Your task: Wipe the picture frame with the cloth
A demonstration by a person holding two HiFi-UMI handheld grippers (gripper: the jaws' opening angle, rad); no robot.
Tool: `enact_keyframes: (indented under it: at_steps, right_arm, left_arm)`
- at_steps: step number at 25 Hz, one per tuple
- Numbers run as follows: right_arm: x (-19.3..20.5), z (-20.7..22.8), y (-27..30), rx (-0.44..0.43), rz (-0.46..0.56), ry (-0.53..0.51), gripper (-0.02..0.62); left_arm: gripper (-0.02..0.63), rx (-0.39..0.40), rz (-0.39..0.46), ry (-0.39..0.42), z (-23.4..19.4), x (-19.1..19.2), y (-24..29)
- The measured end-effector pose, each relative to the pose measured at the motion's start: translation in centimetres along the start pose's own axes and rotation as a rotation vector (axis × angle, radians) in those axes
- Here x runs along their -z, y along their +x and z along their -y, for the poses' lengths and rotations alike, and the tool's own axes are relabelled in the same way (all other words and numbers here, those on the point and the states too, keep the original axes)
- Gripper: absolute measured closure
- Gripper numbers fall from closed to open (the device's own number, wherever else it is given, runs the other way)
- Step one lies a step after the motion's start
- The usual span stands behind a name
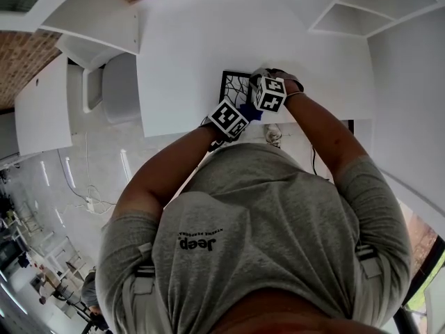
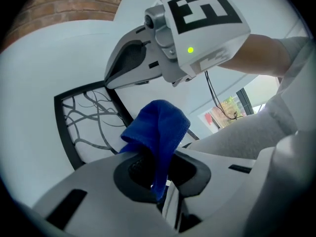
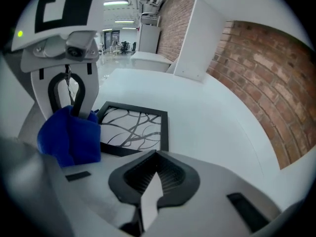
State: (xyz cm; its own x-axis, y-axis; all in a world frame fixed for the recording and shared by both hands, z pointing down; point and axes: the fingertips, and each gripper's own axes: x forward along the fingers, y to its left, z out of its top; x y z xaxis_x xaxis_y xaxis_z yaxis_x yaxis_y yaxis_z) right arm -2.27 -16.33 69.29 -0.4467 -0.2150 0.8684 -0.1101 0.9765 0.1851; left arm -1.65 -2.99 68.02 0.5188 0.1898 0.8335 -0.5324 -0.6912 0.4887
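Note:
A black picture frame [image 1: 233, 85] with a branch drawing lies flat on the white table [image 1: 188, 54]. My left gripper [image 2: 160, 179] is shut on a blue cloth [image 2: 159, 127], which bunches up above its jaws just over the frame's [image 2: 84, 125] near corner. In the right gripper view the cloth [image 3: 69, 137] hangs from the left gripper [image 3: 69, 95] beside the frame [image 3: 133, 130]. My right gripper [image 3: 148, 184] is shut, with nothing visible between its jaws, and hovers close to the frame's near edge. Both marker cubes sit side by side in the head view, left gripper [image 1: 233, 117] and right gripper [image 1: 264, 92].
White shelf units [image 1: 90, 26] stand to the left of the table and another [image 1: 375, 5] at the far right. A brick wall [image 3: 261, 68] runs behind the table. A black cable [image 1: 313, 160] hangs near the person's right arm.

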Motion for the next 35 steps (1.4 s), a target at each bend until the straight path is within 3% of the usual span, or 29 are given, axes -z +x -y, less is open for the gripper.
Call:
enact_keyframes:
  at_steps: [10,19,25,30,35]
  right_arm:
    - [0.2,3.9,1.0,0.098,-0.075,-0.139,0.577]
    - [-1.7,7.0,-5.9,0.144,0.207,0.267,0.578]
    - [-1.4,8.3,-12.4,0.146,0.421,0.523,0.578]
    - [-1.2,9.9,-18.7,0.209,0.536,0.63,0.578]
    - [-1.4,11.9,-24.3,0.274,0.635,0.68,0.578]
  left_arm:
    - [0.551,-0.081,0.095,0.017,-2.3,-3.6,-0.3]
    - [0.551,-0.048,0.318,-0.044,-3.0,-5.6,-5.3]
    - [0.551,-0.141,0.556,-0.121,-6.9,-6.4,-14.1]
    - [0.551,-0.225,0.782,-0.173,-9.2,-6.5,-23.3]
    - [0.551,-0.312,0.948,-0.173,-10.2,-5.4,-30.3]
